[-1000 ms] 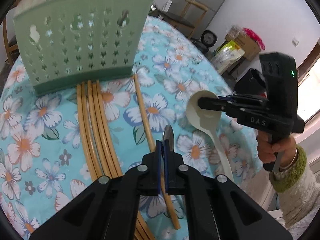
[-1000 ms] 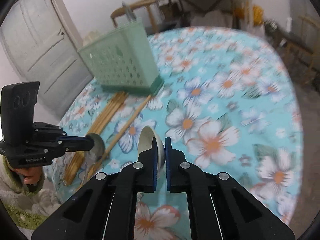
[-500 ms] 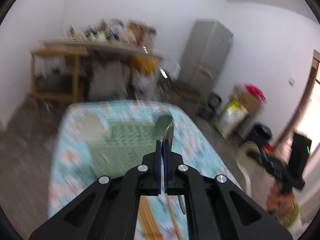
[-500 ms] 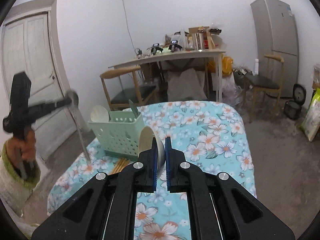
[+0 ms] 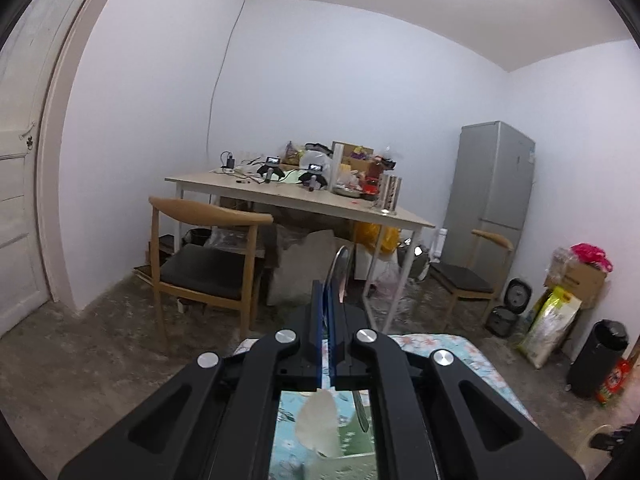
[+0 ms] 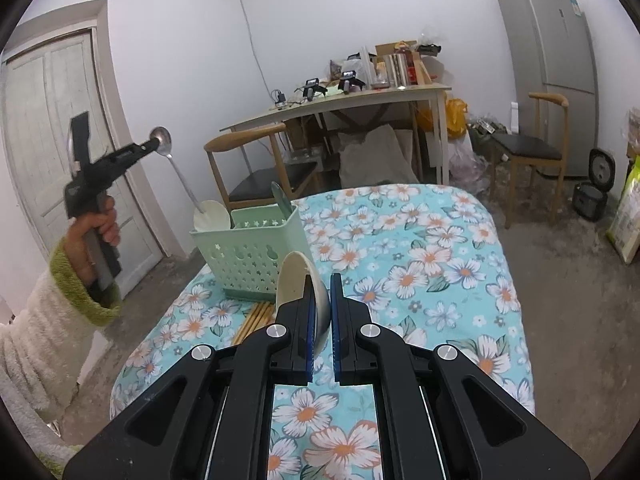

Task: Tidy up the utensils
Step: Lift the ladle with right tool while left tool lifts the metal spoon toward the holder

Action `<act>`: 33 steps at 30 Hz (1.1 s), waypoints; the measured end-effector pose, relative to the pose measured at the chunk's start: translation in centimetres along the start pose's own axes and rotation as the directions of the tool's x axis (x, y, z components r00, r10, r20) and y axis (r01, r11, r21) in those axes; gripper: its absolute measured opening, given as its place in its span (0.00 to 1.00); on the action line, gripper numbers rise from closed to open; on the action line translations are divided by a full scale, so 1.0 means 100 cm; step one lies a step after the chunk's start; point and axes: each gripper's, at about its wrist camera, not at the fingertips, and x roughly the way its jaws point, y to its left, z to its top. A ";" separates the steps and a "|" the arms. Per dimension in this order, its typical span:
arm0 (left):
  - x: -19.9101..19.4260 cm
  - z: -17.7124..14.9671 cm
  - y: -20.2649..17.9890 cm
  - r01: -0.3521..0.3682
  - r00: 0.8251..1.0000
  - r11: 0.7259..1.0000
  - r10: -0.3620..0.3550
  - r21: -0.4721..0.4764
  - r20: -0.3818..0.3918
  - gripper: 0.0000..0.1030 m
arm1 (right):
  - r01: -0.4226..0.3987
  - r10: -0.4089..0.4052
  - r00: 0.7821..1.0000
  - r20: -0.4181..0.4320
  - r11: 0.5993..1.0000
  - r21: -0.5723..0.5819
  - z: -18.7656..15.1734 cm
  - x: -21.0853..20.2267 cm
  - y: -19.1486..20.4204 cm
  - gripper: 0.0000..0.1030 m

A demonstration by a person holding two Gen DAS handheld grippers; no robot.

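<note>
Metal spoon (image 6: 176, 168) clamped by its bowl in left gripper (image 6: 154, 143), handle slanting down into green basket (image 6: 256, 256), cream spoon (image 6: 298, 288) pinched in right gripper (image 6: 320, 312), bowl up, above floral table (image 6: 420, 280).

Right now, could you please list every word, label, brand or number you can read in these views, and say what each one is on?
No text is legible in either view.
Fridge: a sticker near its top, too small to read.
Yellow-green bag on the floor: print too blurred to read.
Red label beside the black bin: unreadable.
</note>
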 end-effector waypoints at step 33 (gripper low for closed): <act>0.033 -0.083 0.021 0.169 0.969 0.972 -0.193 -0.162 -0.152 0.19 | -0.030 0.031 0.999 -0.019 1.000 0.005 -0.007 0.009 0.016 0.05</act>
